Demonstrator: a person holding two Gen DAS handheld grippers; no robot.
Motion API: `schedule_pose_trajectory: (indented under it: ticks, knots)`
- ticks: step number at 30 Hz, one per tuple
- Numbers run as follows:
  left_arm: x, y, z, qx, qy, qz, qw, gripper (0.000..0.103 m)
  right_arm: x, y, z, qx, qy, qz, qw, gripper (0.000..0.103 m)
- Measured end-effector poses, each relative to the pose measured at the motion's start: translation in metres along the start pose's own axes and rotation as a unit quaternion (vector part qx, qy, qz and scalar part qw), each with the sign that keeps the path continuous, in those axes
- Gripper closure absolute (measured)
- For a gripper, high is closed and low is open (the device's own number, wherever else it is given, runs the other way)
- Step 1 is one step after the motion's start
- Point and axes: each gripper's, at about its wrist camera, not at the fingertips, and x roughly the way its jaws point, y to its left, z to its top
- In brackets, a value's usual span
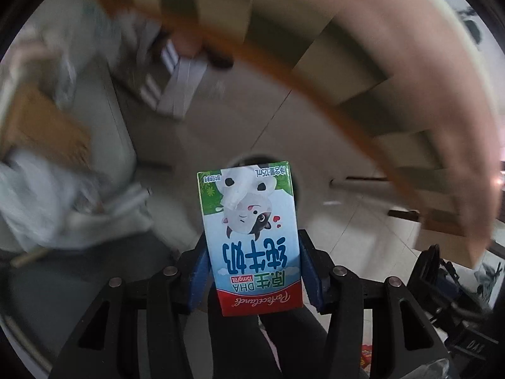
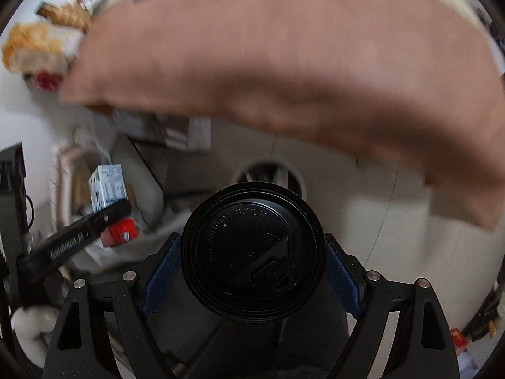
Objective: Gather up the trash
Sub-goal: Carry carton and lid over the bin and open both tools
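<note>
Milk carton [image 1: 251,237], a small box printed with a cartoon cow and blue characters that read upside down, is sitting clamped between the blue pads of the left tongs [image 1: 252,271], its red band nearest the camera and its green end pointing away toward twelve o'clock. In the right wrist view the right tongs [image 2: 252,262] are squeezing a dark cup topped with a black lid [image 2: 254,252], the lid facing the lens and filling the gap between the blue pads [image 2: 342,274]. Both loads are being carried above a pale tiled floor [image 1: 331,233], and the surroundings are smearing with motion blur. Just beyond each held item, at twelve o'clock, a round dark opening with a pale rim [image 2: 268,170] is showing; what lies inside it is too blurred to tell. A broad pinkish-tan surface [image 2: 284,47] is arching across the upper part of both views, and in the left view cardboard-coloured stepped pieces with an orange edge [image 1: 315,63] are running beneath it. From the right camera, at nine o'clock, the same carton [image 2: 107,188] is appearing again, with one black finger of the left tongs [image 2: 88,230] crossing it and its red end poking out below. Snack packets [image 2: 34,47] are lying blurred at ten o'clock on a white surface
</note>
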Motion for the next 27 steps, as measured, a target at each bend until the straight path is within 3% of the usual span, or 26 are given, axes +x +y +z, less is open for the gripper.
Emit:
schedule_pose_trajectory:
  ticks: [8, 12, 13, 14, 16, 21, 22, 27]
  knots:
    - [0.193, 0.036, 0.01, -0.041, 0.063, -0.009, 0.9971, 0.053, 0.199, -0.068, -0.008, 0.075, 0.053, 0.022, 0.995, 0.016]
    - [0.249, 0.051, 0.02, -0.052, 0.068, -0.009, 0.9963, 0.052, 0.278, -0.09, 0.013, 0.095, 0.057, 0.024, 0.994, 0.015]
    - [0.259, 0.054, 0.021, -0.053, 0.068, -0.01, 0.9962, 0.044, 0.291, -0.092, 0.016, 0.099, 0.058, 0.026, 0.993, 0.015]
    - [0.267, 0.057, 0.021, -0.054, 0.065, -0.011, 0.9964, 0.026, 0.304, -0.094, 0.021, 0.102, 0.059, 0.031, 0.993, 0.015]
    - [0.275, 0.063, 0.022, -0.053, 0.064, -0.004, 0.9965, 0.007, 0.328, -0.091, 0.032, 0.1, 0.055, 0.041, 0.993, 0.015]
    - [0.267, 0.074, 0.015, -0.051, 0.045, 0.025, 0.9974, 0.007, 0.364, -0.071, 0.052, 0.089, 0.064, 0.077, 0.991, 0.007]
    - [0.258, 0.074, 0.013, -0.048, 0.034, 0.034, 0.9977, 0.007, 0.364, -0.067, 0.053, 0.086, 0.062, 0.079, 0.991, 0.001]
    - [0.209, 0.068, 0.005, -0.028, 0.0, 0.086, 0.9959, 0.007, 0.341, -0.054, 0.049, 0.05, 0.051, 0.042, 0.997, 0.0]
